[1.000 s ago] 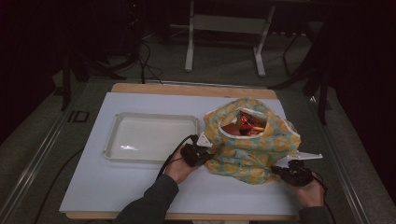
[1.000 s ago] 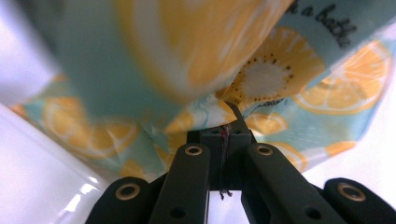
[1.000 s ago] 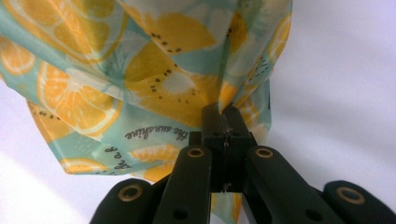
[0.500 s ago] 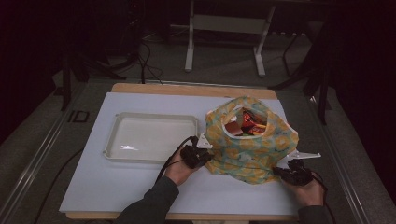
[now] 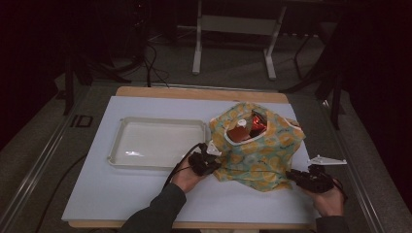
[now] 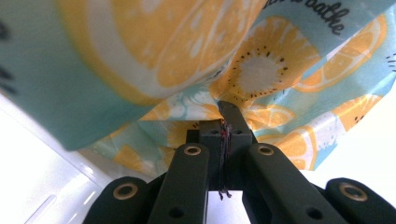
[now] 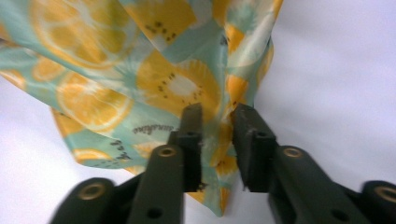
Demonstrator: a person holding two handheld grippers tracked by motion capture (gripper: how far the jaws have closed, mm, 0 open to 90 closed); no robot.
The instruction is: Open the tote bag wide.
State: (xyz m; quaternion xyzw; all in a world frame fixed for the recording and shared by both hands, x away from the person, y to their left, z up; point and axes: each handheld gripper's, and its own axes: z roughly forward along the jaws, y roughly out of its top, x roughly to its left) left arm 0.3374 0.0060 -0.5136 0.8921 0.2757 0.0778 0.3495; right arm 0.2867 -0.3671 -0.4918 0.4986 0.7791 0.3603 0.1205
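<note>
Low, both claws (image 5: pixel 210 160) (image 5: pixel 297 175) at bag (image 5: pixel 252 145).

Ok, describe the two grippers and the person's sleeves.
Both the left gripper and the right gripper are black, with two flat-linked jaws pinned by brass-ringed rivets. A black cable loops from the left one; a grey three-cornered plate tops the right. The sleeves look dark grey.

The fruit-printed cloth bag (image 5: pixel 255 145) stands on the white table (image 5: pixel 145 194), right of the clear plastic tray (image 5: pixel 158 144) (just beside it).

White table (image 5: pixel 121 204), clear tray (image 5: pixel 158 145) at left, citrus-print bag (image 5: pixel 257 150) at right
</note>
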